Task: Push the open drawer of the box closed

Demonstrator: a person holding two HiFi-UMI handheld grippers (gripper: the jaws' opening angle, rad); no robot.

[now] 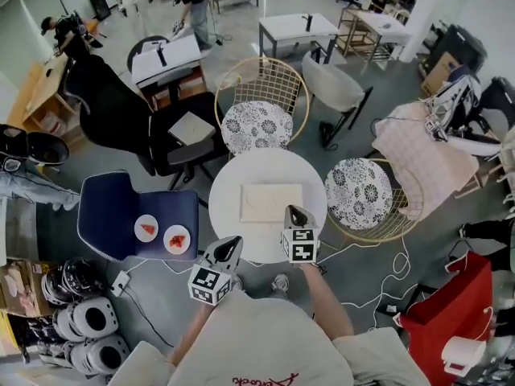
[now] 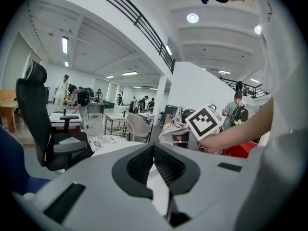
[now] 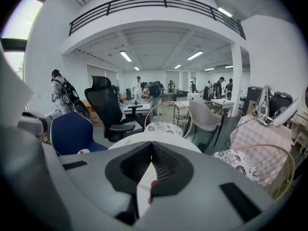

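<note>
While a flat pale box (image 1: 271,202) lies on the round white worktop (image 1: 229,190) | left tool (image 1: 232,246) closed, empty | right tool (image 1: 294,214) closed, empty

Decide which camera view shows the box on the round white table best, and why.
The head view: it looks down on the whole box, lying flat in the middle of the round table. Both gripper views show only a strip of the table; the box cannot be made out there.
</note>
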